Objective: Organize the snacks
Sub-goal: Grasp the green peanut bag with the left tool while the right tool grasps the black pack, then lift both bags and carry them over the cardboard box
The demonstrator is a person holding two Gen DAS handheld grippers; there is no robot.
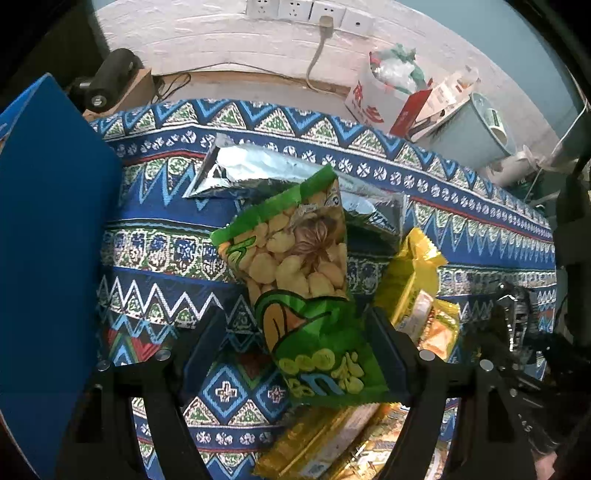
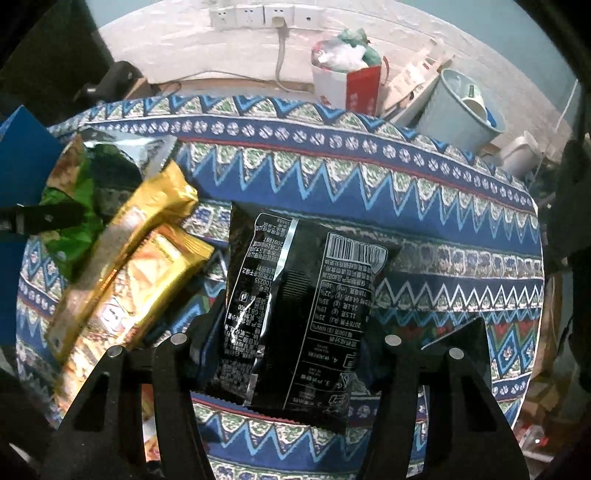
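Two grippers over the patterned surface [image 1: 155,258], both pointing steeply down.

Right gripper [image 2: 291,343]: jaws clamped on black snack bag [image 2: 295,306], fingers [image 2: 207,332] pressing both sides of its lower half, printed back side facing camera, bag lifted off the cloth. Just left of it, gold packets [image 2: 140,266] stacked and overlapping, tilted.

Left gripper [image 1: 303,350]: jaws spread wide, straddling lower end of green snack bag [image 1: 306,288]. Right finger [image 1: 388,339] at the bag's edge, left finger [image 1: 203,343] clear of it; no grip. Green bag lying on the surface, upper end overlapping silver foil bag [image 1: 258,173] behind it. Gold packets [image 1: 413,284] just right of and below the green bag.

Blue box [image 1: 48,240] along the left edge of the surface.

Farther back, beyond the surface: red-and-white paper bag [image 1: 376,99] stuffed with trash, pale bin [image 1: 476,129], white brick wall with socket strip [image 1: 306,13].
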